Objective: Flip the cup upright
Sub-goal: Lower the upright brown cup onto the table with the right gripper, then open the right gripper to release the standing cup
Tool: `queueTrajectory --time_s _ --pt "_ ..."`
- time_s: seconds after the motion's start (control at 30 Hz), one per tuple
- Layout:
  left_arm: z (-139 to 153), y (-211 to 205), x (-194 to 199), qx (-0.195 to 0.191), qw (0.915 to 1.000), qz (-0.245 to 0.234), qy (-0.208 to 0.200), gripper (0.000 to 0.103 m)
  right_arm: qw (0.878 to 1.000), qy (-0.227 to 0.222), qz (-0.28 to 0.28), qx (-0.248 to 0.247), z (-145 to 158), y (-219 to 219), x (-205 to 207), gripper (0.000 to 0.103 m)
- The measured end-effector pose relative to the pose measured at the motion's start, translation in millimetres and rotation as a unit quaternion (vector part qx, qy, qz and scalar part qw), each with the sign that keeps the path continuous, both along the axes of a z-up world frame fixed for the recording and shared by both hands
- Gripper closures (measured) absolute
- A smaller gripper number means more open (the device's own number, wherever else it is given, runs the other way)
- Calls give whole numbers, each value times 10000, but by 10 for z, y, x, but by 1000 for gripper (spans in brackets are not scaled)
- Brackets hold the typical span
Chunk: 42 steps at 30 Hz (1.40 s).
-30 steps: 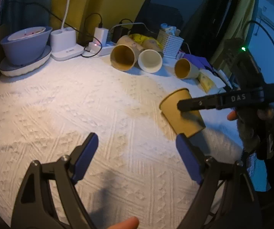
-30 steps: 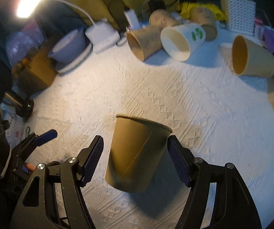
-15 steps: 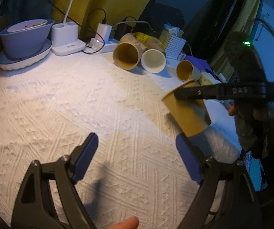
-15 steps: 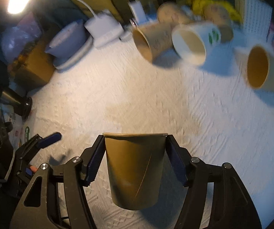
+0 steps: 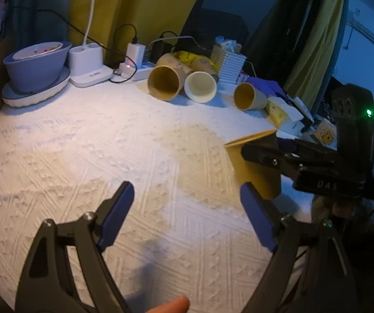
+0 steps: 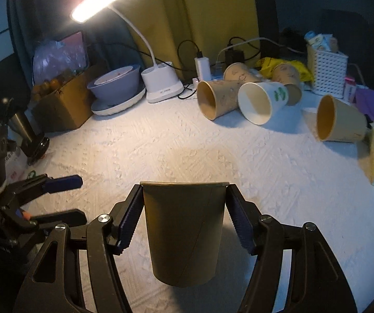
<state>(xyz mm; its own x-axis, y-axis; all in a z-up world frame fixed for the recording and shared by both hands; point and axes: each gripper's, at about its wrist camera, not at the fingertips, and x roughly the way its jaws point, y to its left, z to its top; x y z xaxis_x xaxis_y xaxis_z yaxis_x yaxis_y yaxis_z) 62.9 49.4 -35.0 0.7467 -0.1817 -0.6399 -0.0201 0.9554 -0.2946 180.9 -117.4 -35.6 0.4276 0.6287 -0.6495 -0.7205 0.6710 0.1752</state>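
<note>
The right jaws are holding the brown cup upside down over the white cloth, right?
Not quite. The right gripper does hold the brown cup over the white cloth, but the right wrist view shows it upright, rim on top.

both grippers have black plastic arms with cut-out holes and small silver screws. the left gripper has smooth blue pads. the right gripper has ridged dark blue pads, white letters "das" and a tiny green light.
</note>
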Motion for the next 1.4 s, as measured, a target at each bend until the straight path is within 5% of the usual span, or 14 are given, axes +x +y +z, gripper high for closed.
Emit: queueTrajectory --time_s 0.33,0.7,1.4 --pt "33 -221 -172 238 9996 -151 -96 18 9979 -501 -213 338 11 -358 -413 36" --pt "41 -326 -344 359 9989 -93 -275 18 9952 -919 -299 162 -49 -493 -774 36" --pt "189 -484 -748 665 9949 50 -762 18 9934 -1002 -551 -29 36 -597 -1225 29"
